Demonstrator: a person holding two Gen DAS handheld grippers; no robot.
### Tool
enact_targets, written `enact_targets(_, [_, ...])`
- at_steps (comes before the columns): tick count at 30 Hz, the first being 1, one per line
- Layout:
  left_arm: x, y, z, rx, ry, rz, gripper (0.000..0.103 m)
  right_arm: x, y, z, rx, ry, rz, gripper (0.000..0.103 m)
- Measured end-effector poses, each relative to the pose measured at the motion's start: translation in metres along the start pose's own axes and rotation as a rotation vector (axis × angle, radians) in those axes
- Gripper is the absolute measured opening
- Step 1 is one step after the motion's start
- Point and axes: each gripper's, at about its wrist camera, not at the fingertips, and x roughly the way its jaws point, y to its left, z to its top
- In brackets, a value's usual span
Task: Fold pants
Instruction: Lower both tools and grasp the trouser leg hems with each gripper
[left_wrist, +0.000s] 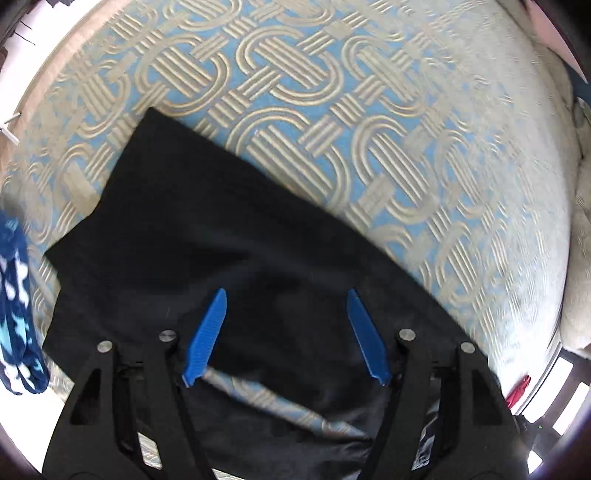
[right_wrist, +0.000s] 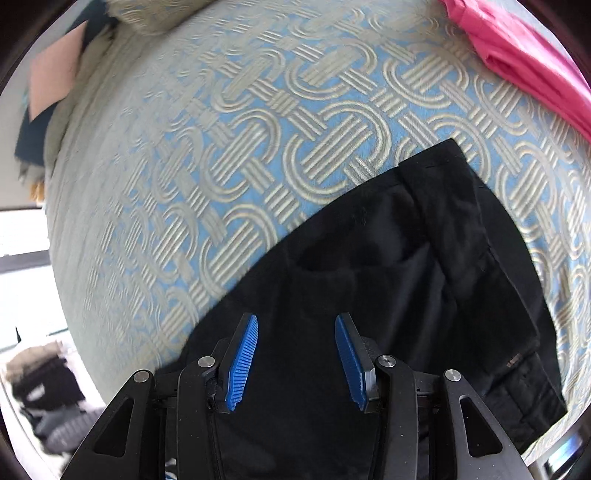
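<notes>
Black pants lie flat on patterned bedspread, lots of bare cover past their far edge. Left tongs & right tongs both over the cloth, jaws apart, gripping nothing. Left view only: blue star-print fabric at bed edge. Right view only: pink garment, pants' waistband.

One pair of black pants, one pink cloth, one star-patterned garment.

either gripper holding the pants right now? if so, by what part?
Nothing held. The left gripper and right gripper both hang open over the black pants, which lie on the patterned bedspread; no cloth is pinched between the pads.
</notes>
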Motion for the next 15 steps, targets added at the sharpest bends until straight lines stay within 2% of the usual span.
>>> enact_targets(5, [0.008, 0.001, 0.015, -0.046, 0.047, 0.012, 0.071, 0.024, -0.009, 0.02, 0.184, 0.051, -0.014, 0.047])
enact_targets(7, [0.008, 0.0, 0.019, -0.056, 0.066, 0.026, 0.081, 0.029, -0.012, 0.024, 0.26, 0.06, 0.011, 0.063])
enact_targets(9, [0.009, 0.0, 0.023, -0.079, 0.076, 0.012, 0.082, 0.03, -0.01, 0.027, 0.31, 0.062, 0.038, 0.076])
enact_targets(12, [0.007, -0.001, 0.021, -0.119, 0.094, -0.008, 0.094, 0.033, 0.001, 0.029, 0.296, 0.053, 0.009, 0.084])
enact_targets(15, [0.0, -0.001, 0.027, -0.19, 0.072, -0.016, 0.095, 0.031, 0.013, 0.023, 0.268, 0.021, -0.049, 0.083])
